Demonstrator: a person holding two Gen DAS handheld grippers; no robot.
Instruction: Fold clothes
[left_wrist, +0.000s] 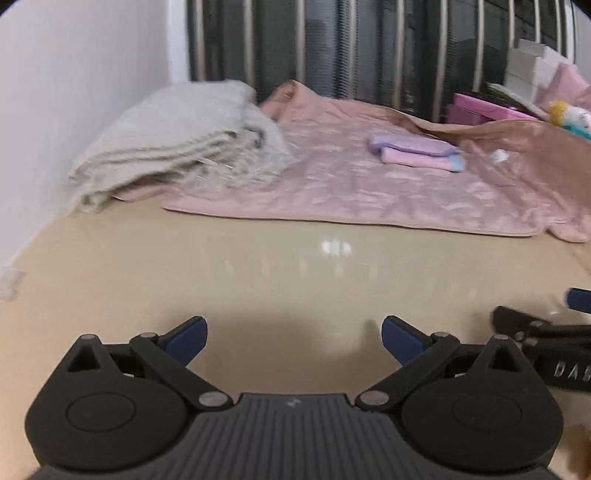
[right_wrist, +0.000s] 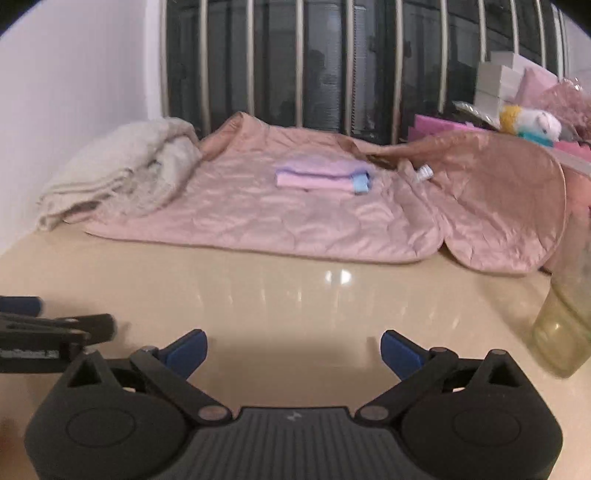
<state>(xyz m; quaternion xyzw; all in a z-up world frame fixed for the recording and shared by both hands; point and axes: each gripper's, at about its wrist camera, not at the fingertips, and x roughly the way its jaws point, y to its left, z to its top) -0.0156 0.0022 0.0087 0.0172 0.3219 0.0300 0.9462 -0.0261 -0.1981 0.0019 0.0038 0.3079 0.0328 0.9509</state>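
A: Left wrist view first. The left gripper (left_wrist: 294, 338) sits low in the frame, jaws spread wide and empty above the glossy beige tabletop (left_wrist: 258, 266). The folded pastel clothes (left_wrist: 415, 152) lie right of centre on the quilted pink blanket (left_wrist: 351, 192).

B: Right wrist view: the right gripper (right_wrist: 293, 349) is likewise wide open, holding nothing. The clothes sit at centre, probably light, soft cotton, though blurred. Pinch a corner edge. The grey knit throw (right_wrist: 118, 173) at left looks heavier and fringed.

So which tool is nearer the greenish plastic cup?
Right. The cup stands just right of the right tool; the left tool sits farther left, cup outside its view.
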